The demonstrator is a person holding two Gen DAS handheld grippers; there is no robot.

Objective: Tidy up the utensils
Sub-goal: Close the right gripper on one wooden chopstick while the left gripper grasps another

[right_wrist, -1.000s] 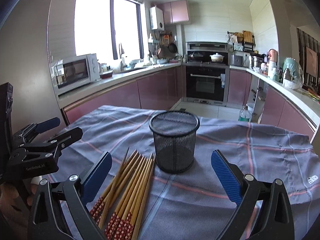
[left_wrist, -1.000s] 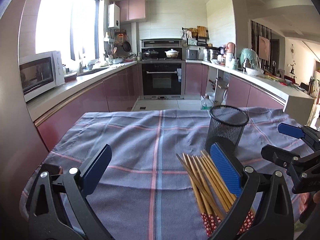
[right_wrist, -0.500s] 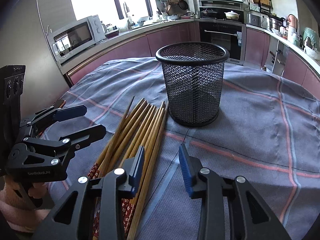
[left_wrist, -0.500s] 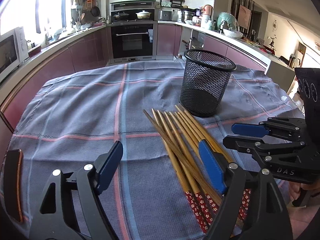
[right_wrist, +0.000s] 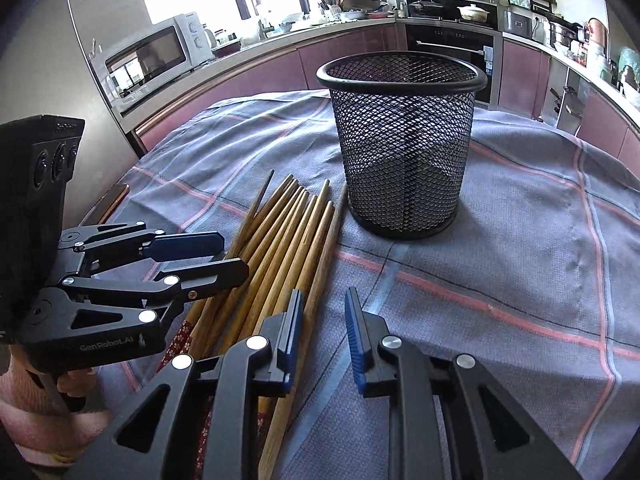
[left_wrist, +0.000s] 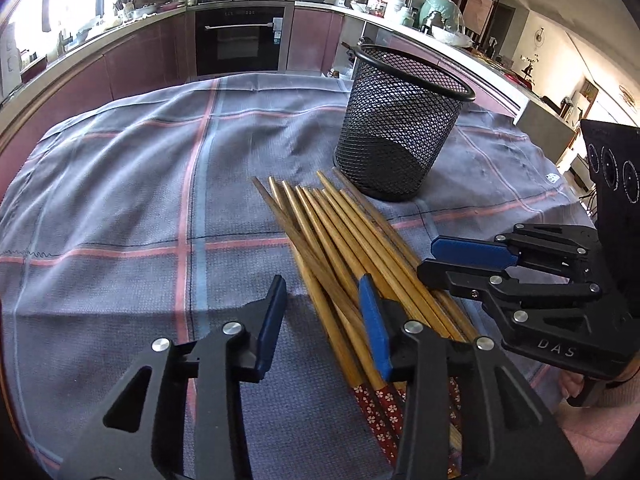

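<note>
Chopsticks (left_wrist: 340,236) fanned in a bundle across the middle of the left wrist frame, thin tips pointing up toward the mesh cup (left_wrist: 400,128), red flower-patterned ends at the bottom edge. Left gripper (left_wrist: 322,320) at lower centre, released, jaws parted with nothing between them; right-hand pad low over the left side of the bundle, left-hand pad over bare cloth; contact with the sticks impossible to tell. Right gripper (left_wrist: 448,258) at the right edge of that frame, jaws apart, pointing left over the bundle's right side.

In the right wrist frame, right gripper (right_wrist: 322,322) at bottom centre, released and empty; left pad low over the outermost stick on the bundle's right, right pad over cloth. Chopsticks (right_wrist: 280,240) at centre left, running from lower left up toward the cup's base. Left gripper (right_wrist: 232,256) reaching in from the left edge over the bundle.

Sticks slender, round, tapered, of golden-brown wood or bamboo. Cup (right_wrist: 404,148) upright, round, black wire mesh with a solid rolled rim, slightly narrower at the base, empty inside. Desk under a grey-blue woven tablecloth (right_wrist: 520,264), lightly creased, crossed by pink and pale blue stripes.
</note>
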